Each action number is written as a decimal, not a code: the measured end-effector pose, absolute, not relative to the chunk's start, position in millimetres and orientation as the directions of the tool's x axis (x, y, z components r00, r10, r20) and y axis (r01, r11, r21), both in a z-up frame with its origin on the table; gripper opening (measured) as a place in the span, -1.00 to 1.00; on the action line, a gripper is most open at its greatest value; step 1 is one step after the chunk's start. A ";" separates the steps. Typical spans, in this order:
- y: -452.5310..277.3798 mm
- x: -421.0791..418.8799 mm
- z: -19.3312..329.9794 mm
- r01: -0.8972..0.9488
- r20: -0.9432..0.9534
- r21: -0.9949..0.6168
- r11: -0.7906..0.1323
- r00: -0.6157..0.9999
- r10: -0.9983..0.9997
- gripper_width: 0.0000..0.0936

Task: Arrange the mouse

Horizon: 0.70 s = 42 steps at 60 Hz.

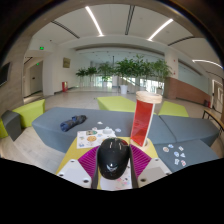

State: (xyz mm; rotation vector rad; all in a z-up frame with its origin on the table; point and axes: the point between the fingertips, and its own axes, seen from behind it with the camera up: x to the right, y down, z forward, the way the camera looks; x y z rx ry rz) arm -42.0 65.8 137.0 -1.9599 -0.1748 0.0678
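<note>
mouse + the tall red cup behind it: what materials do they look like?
Mouse: looks like black moulded plastic, mostly matte, with a soft sheen on its curved back. It sits between the gripper fingers, pads close at both sides; contact not certain.
Tall red cup: likely translucent plastic, possibly glass; light shows through the red wall, and the top looks paler.

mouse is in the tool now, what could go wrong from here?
1. The black mouse sits between the pink pads of the tool. It is rounded and glossy, so it could slip or twist in transit.
2. The tall red-and-clear cup stands just ahead of the mouse. A forward sweep could tip it.
3. Small white pieces lie on the grey table nearby. Setting down there could scatter them.
</note>
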 end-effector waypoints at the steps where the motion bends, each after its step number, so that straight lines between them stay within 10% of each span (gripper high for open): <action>1: 66.8 -29.6 132.3 0.085 0.033 -0.918 -0.388 0.990 0.140 -0.02; 23: 52.9 31.7 -8.9 0.022 -0.050 -0.775 -0.632 0.994 0.096 -0.01; 36: 55.8 45.0 1.3 0.147 0.110 -0.790 -0.595 0.989 0.099 0.82; 42: 35.8 43.3 28.7 0.141 0.105 -0.814 -0.564 0.990 0.096 0.80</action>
